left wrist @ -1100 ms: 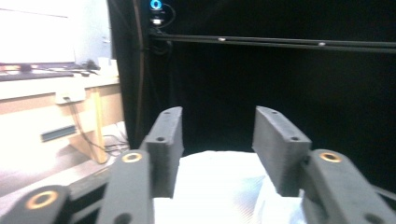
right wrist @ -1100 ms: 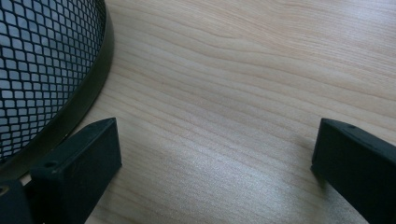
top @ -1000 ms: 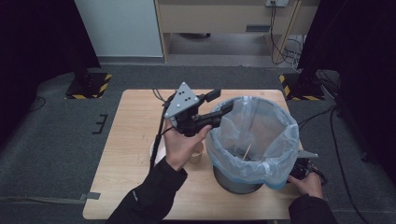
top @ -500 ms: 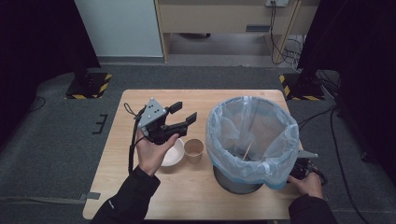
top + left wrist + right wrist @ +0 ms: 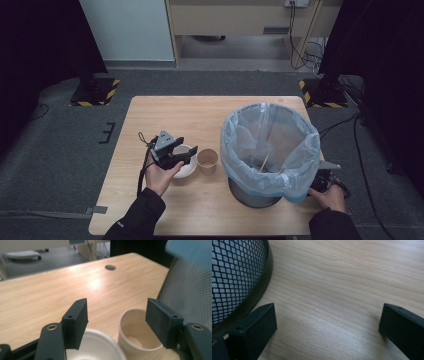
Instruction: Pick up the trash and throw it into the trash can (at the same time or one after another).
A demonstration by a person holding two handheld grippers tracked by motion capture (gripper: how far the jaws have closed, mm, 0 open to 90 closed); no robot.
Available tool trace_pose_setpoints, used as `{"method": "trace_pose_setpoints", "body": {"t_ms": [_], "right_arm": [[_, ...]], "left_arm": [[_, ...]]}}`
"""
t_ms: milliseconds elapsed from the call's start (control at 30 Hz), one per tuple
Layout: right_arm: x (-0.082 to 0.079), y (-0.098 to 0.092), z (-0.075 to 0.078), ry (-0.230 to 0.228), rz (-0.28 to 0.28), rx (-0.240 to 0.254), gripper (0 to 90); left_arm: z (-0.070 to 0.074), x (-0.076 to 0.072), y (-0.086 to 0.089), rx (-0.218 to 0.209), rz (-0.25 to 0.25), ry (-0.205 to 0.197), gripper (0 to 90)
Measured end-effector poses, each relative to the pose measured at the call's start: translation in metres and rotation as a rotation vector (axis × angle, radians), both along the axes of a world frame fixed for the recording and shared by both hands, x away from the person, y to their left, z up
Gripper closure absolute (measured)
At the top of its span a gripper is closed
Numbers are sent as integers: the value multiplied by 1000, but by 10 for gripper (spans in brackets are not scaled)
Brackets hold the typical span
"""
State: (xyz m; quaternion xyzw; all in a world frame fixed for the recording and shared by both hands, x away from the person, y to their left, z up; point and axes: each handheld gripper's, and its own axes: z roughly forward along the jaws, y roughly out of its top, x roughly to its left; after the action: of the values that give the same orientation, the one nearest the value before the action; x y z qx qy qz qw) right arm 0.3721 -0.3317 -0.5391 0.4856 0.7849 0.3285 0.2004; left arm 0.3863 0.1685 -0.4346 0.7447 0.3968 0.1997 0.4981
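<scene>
Nearest the person, the right tongs (image 5: 325, 181) rest wide open and empty on the worktop (image 5: 210, 117) beside the bin (image 5: 270, 150). Left of the bin, the left tongs (image 5: 116, 322) hover wide over the bowl (image 5: 186, 167) and cup (image 5: 207, 161). The step looks like picking the cup for binning; next they likely must drop around it and close.

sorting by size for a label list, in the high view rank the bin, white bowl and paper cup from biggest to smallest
1. bin
2. white bowl, partly hidden by the left gripper
3. paper cup
</scene>
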Motion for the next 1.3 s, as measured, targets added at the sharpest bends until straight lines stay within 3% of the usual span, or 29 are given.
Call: {"method": "trace_pose_setpoints", "body": {"t_ms": [67, 233, 633, 867, 1133, 1300], "right_arm": [[0, 0, 0, 0, 0, 0, 15], [0, 0, 0, 0, 0, 0, 15], [0, 0, 0, 0, 0, 0, 15], [0, 0, 0, 0, 0, 0, 15], [0, 0, 0, 0, -1, 1, 15], [0, 0, 0, 0, 0, 1, 15]], "left_arm": [[-14, 6, 0, 2, 4, 35, 330], [-32, 13, -1, 34, 16, 80, 330], [-40, 17, -5, 3, -2, 115, 370], [-45, 19, -15, 16, -35, 145, 474], [-49, 19, -21, 32, -71, 193, 646], [-48, 17, -24, 54, -78, 198, 775]]}}
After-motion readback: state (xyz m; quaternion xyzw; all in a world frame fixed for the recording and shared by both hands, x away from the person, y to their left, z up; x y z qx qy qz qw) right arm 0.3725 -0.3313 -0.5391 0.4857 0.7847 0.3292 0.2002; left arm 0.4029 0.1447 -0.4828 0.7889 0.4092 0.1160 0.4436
